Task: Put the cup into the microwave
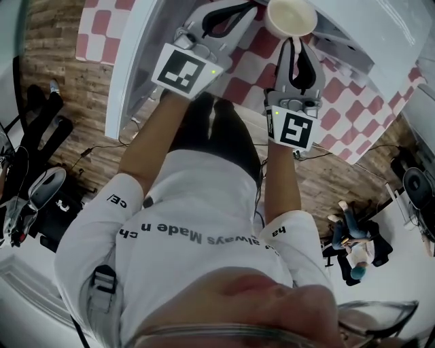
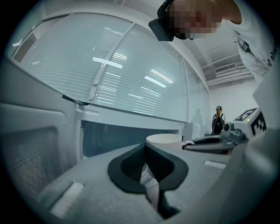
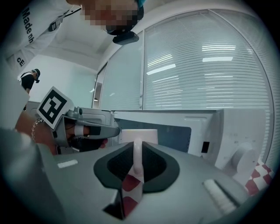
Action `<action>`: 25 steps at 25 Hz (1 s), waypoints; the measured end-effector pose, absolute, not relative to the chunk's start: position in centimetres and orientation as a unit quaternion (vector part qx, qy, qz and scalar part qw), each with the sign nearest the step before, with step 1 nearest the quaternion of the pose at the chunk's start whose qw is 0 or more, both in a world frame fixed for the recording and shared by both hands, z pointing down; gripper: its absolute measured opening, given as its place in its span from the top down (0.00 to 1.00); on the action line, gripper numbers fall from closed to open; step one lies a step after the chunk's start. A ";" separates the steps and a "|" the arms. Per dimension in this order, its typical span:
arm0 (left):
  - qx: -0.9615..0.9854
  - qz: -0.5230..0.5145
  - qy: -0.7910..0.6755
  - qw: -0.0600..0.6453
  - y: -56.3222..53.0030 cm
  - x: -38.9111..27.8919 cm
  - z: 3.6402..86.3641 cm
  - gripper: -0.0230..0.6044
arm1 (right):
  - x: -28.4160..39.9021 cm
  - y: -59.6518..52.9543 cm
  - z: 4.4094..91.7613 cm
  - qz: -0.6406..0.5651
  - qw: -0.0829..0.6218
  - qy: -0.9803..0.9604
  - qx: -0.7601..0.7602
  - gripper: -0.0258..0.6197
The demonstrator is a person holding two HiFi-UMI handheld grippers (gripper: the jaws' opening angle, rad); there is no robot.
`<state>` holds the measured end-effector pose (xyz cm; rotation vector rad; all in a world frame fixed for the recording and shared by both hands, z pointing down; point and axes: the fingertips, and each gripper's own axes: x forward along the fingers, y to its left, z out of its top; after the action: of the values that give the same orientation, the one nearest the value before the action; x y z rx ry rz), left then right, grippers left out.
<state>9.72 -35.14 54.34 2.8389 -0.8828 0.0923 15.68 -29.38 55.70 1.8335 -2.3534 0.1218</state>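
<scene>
A cream cup (image 1: 289, 16) hangs in front of the white microwave (image 3: 227, 131), whose dark cavity (image 3: 175, 136) faces me. My right gripper (image 1: 294, 42) is shut on the cup's handle (image 3: 137, 155), and the cup body (image 3: 139, 135) stands upright just beyond the jaws. The microwave door (image 1: 133, 65) stands swung open at the left; its mesh window (image 2: 26, 162) shows in the left gripper view. My left gripper (image 1: 231, 12) hovers left of the cup (image 2: 163, 139), close to the cavity, its jaws shut (image 2: 145, 149) with nothing between them.
The microwave stands on a red-and-white checked cloth (image 1: 246, 80). Its control panel with a round knob (image 3: 244, 161) is to the right of the cavity. Window blinds (image 2: 131, 74) rise behind it. Camera gear (image 1: 34, 190) lies on the wooden floor; a seated person (image 1: 351, 239) is at lower right.
</scene>
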 end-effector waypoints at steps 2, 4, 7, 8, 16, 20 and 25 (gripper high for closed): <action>0.951 0.034 -0.297 0.084 -35.8 9.9 55.1 0.96 | 15.8 -30.1 56.4 0.041 0.079 -0.785 0.613 0.90; 0.951 0.038 -0.296 0.085 -36.2 10.0 55.7 0.96 | 15.8 -30.8 57.1 0.043 0.082 -0.784 0.613 0.90; 0.951 0.043 -0.294 0.086 -36.8 10.2 56.6 0.96 | 15.9 -31.7 58.0 0.045 0.087 -0.783 0.614 0.90; 0.951 0.044 -0.294 0.086 -37.0 10.2 56.9 0.96 | 16.0 -32.0 58.2 0.046 0.088 -0.782 0.615 0.90; 0.949 0.053 -0.298 0.086 -38.0 10.4 58.2 0.96 | 16.3 -34.1 59.0 0.051 0.080 -0.778 0.622 0.90; 0.949 0.056 -0.299 0.078 -38.5 10.6 58.6 0.96 | 16.5 -35.3 59.3 0.049 0.078 -0.776 0.624 0.90; 0.948 0.061 -0.302 0.082 -38.9 11.0 59.0 0.96 | 16.8 -36.6 59.6 0.053 0.075 -0.771 0.630 0.90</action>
<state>10.96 -38.92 59.02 2.8321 -0.9023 0.1811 16.84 -36.56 59.57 1.8900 -2.3145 0.1576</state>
